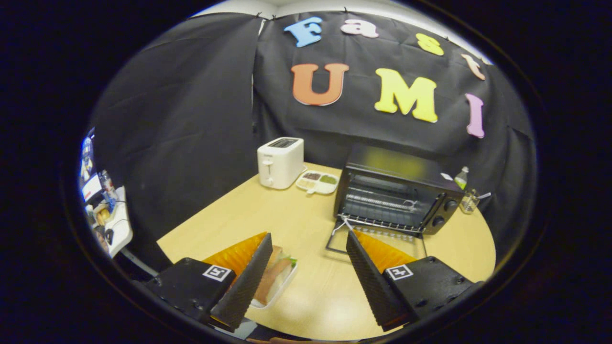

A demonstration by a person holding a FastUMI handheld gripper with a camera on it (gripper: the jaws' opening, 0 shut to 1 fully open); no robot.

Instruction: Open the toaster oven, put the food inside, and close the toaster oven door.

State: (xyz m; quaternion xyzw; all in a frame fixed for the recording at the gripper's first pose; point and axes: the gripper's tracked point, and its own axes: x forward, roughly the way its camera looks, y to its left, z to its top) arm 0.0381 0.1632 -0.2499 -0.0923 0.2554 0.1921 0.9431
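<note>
Now the gripper (308, 239) is hovering wide, empty; black toaster oven (397, 191) is standing open beyond, food, perhaps a sandwich (275, 279), beside its left finger.

The gripper (308, 238) is spread wide above the table (287, 215), holding nothing. The toaster oven (397, 196) stands beyond the fingers, door (377, 243) down. The food tray (277, 282) lies just beside the left finger.
</note>
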